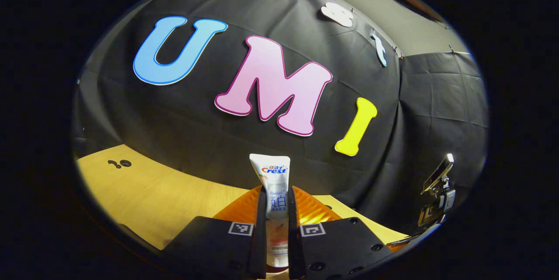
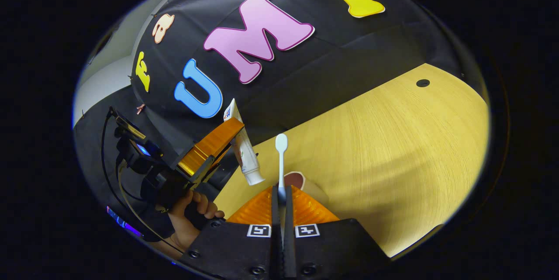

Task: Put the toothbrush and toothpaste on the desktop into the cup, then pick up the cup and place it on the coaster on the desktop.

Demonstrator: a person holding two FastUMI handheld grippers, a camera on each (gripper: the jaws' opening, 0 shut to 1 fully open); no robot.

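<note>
White toothpaste (image 1: 274,197) is pinched by the left gripper (image 1: 277,245), toothbrush (image 2: 281,157) by the right gripper (image 2: 279,227); cup (image 2: 301,182), at 1 o'clock beyond the right gripper, is unfilled; coaster placement remains.

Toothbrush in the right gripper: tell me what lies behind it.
Behind the toothbrush lies part of the cup, on the wooden desktop. The right gripper covers the rest of the cup, so its contents stay unseen.
</note>
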